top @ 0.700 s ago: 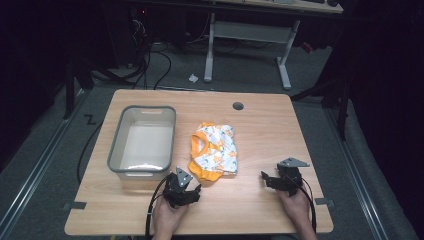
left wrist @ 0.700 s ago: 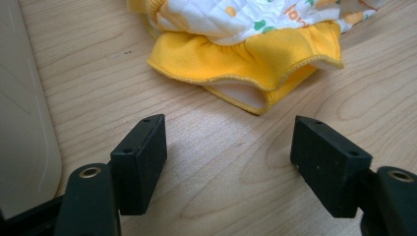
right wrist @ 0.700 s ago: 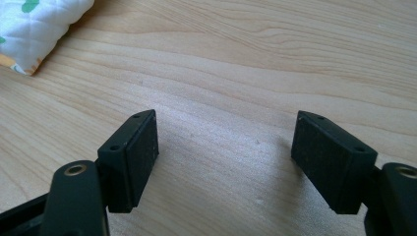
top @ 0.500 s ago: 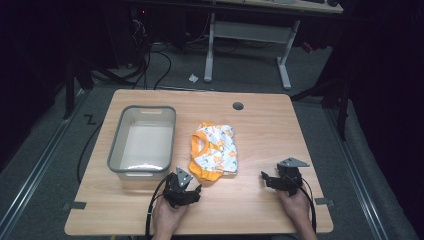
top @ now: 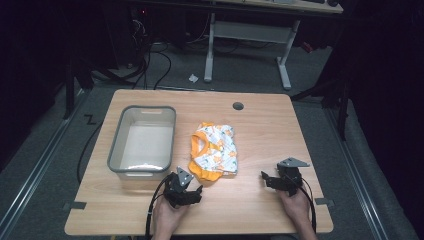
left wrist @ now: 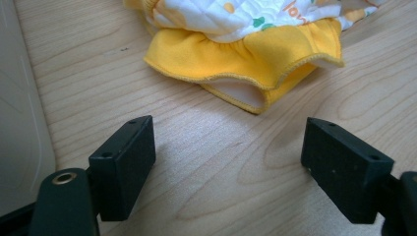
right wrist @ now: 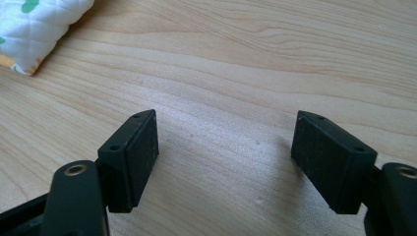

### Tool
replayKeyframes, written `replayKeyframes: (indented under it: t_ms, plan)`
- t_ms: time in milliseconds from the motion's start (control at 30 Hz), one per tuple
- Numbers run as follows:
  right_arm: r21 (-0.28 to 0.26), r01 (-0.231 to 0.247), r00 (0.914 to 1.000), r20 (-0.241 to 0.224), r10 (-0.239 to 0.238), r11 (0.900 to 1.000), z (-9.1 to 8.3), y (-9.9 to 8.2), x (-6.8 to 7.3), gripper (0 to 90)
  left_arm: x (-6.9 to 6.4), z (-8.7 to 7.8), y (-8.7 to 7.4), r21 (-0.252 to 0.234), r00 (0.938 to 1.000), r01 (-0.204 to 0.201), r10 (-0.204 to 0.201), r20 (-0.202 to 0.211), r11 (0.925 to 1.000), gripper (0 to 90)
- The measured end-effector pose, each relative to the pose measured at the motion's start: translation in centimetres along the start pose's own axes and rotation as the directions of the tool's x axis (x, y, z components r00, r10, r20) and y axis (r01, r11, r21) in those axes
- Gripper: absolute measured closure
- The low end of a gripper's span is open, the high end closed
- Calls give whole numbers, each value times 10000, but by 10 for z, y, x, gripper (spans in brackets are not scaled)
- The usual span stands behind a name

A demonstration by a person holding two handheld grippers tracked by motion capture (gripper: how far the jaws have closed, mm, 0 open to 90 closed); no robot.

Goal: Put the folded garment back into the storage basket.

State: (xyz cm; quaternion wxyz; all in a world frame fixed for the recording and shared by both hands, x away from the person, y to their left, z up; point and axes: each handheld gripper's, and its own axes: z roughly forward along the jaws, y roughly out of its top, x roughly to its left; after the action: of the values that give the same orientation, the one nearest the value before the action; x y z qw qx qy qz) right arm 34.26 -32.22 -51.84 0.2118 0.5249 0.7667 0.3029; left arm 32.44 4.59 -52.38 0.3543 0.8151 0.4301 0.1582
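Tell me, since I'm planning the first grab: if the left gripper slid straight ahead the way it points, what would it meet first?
Probably the yellow ruffled hem of the small garment. The left gripper is open, bare table between its jaws, and the hem lies just ahead. The grey bin stays off to its left.

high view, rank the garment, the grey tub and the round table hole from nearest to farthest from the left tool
1. Yellow and white garment: just ahead and slightly right of the left tool.
2. Grey tub: ahead to its left, its near rim almost as close, so 1 and 2 are near a tie.
3. Round hole: far side of the table, clearly farthest.
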Motion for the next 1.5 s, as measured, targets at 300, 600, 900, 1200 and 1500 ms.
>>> replayKeyframes:
  t_ms: [300,600,900,1200,1500]
  plan:
    - [-3,8,10000,1,-8,10000,0,0,0,262,-3,-1,-1,-58,10000,0,0,-22,10000,251]
    - [7,3,10000,1,-3,10000,0,0,0,262,-3,-1,0,-36,10000,-3,3,-23,10000,244]
    - [8,3,10000,-1,-3,10000,0,0,0,262,-5,-6,2,-191,10000,56,-57,-64,9998,267]
    - [6,3,10000,-6,-3,10000,0,0,0,262,-10,-17,12,-540,10000,74,-71,48,9985,254]
    - [-5,1,10000,-2,-1,10000,0,0,0,262,-11,-18,24,-411,9997,-3,14,257,9992,245]
